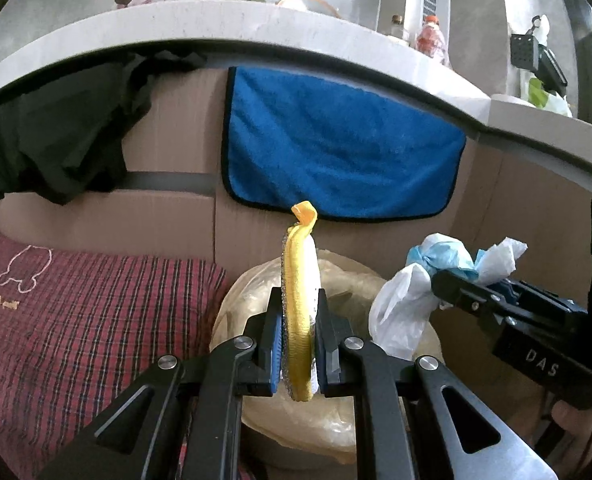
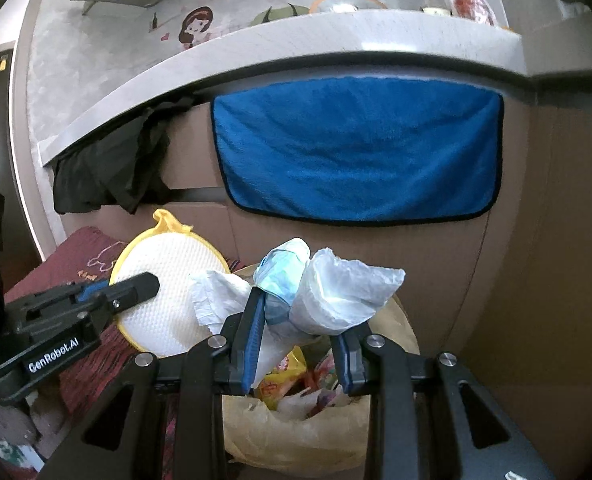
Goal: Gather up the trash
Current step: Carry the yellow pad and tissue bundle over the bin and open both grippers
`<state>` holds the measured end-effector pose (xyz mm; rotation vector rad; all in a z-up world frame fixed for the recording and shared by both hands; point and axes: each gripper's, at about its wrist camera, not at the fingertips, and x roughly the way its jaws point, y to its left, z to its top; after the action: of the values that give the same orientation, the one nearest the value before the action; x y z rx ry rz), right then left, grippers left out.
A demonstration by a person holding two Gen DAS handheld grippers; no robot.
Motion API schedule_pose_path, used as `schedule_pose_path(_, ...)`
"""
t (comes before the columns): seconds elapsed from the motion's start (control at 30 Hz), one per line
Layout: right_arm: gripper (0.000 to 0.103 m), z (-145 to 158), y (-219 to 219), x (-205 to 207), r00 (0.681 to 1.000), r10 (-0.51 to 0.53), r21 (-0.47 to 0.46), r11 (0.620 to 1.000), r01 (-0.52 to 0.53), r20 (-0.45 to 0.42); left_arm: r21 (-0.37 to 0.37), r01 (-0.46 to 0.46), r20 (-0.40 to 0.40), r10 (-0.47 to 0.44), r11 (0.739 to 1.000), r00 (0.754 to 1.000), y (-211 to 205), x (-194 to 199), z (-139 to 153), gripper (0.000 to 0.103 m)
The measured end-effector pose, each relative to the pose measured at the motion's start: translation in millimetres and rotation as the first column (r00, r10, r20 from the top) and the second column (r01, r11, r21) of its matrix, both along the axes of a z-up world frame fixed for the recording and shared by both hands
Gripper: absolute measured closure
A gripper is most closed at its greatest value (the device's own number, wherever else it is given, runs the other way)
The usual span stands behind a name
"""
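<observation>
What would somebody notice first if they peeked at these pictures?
Probably the big blue towel hanging from the counter edge at the back. Next, the left tool pinching a round yellow-rimmed scrubbing pad, and the right tool clamped on a wad of white and blue crumpled tissue, both above a trash bin lined with a yellowish bag.

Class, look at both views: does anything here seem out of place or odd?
Yes. The left tool grips a yellow-rimmed scrub pad over the lined trash bin. It looks clean and whole, unlike the crumpled tissues.
</observation>
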<state>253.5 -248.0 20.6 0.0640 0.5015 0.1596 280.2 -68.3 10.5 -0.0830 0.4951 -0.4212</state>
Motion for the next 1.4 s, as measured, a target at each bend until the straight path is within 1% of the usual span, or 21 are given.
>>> schedule_pose_path(0.2,0.074,-9,-5,11,1.000,-0.009,-0.002,1.000,0.009,-0.013,0.002,-0.001,-0.021,0.001,1.000,1.000,-6,14,-11,0.089)
schedule_pose_path(0.47,0.074,-31,-15,27,0.998,-0.021,0.013,1.000,0.022,-0.067,0.012,0.017,-0.051,-0.016,1.000,0.999,-13,30,-26,0.089)
schedule_pose_path(0.8,0.073,-48,-18,36,0.992,-0.028,0.022,0.999,0.031,-0.119,0.018,0.014,-0.123,-0.011,1.000,0.992,-18,47,-46,0.089)
schedule_pose_path(0.93,0.073,-50,-17,40,0.991,-0.028,0.018,0.999,0.030,-0.132,0.013,0.010,-0.143,-0.008,1.000,0.990,-17,52,-50,0.089)
schedule_pose_path(1.13,0.073,-54,-14,42,0.989,-0.023,0.010,1.000,0.025,-0.148,0.008,0.020,-0.150,-0.018,1.000,0.989,-17,53,-51,0.089)
schedule_pose_path(1.23,0.073,-54,-13,44,0.989,-0.027,0.007,1.000,0.029,-0.146,-0.018,0.037,-0.144,-0.039,0.999,0.989,-18,57,-50,0.089)
schedule_pose_path(1.27,0.073,-54,-12,44,0.989,-0.029,0.007,1.000,0.030,-0.144,-0.032,0.049,-0.133,-0.053,0.998,0.990,-19,58,-49,0.086)
schedule_pose_path(1.33,0.066,-54,-12,45,0.989,-0.035,0.007,0.999,0.037,-0.145,-0.039,0.060,-0.123,-0.064,0.997,0.990,-19,59,-48,0.071)
schedule_pose_path(1.37,0.056,-55,-13,46,0.988,-0.036,0.010,0.999,0.038,-0.151,-0.043,0.061,-0.125,-0.066,0.997,0.990,-19,59,-47,0.056)
schedule_pose_path(1.4,0.052,-56,-13,47,0.986,-0.034,0.015,0.999,0.037,-0.163,-0.054,0.061,-0.129,-0.068,0.997,0.989,-17,60,-46,0.047)
